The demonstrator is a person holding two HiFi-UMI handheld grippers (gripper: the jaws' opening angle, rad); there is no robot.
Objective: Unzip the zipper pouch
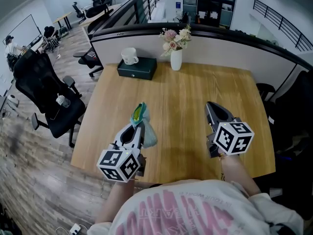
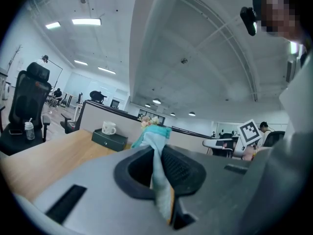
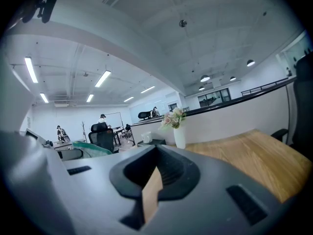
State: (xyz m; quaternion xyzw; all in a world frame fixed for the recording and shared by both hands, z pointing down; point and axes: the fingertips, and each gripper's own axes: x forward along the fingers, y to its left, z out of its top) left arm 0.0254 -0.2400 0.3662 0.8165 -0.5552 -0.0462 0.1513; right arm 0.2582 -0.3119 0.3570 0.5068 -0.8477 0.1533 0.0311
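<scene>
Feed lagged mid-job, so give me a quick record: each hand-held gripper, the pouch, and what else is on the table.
Left hand-held gripper: shut on the zipper pouch
Right hand-held gripper: shut, nothing between its jaws, apart from the pouch
Zipper pouch: light blue fabric, green end sticking up
Table far edge: vase of flowers; dark box with white cup on top

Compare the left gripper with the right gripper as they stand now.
The left gripper has its fingers shut on the teal pouch. The right gripper has its fingers shut on nothing. The left gripper's tip sits nearer the person, and the right gripper's tip reaches farther across the table. Both are closed and point away from the person.
</scene>
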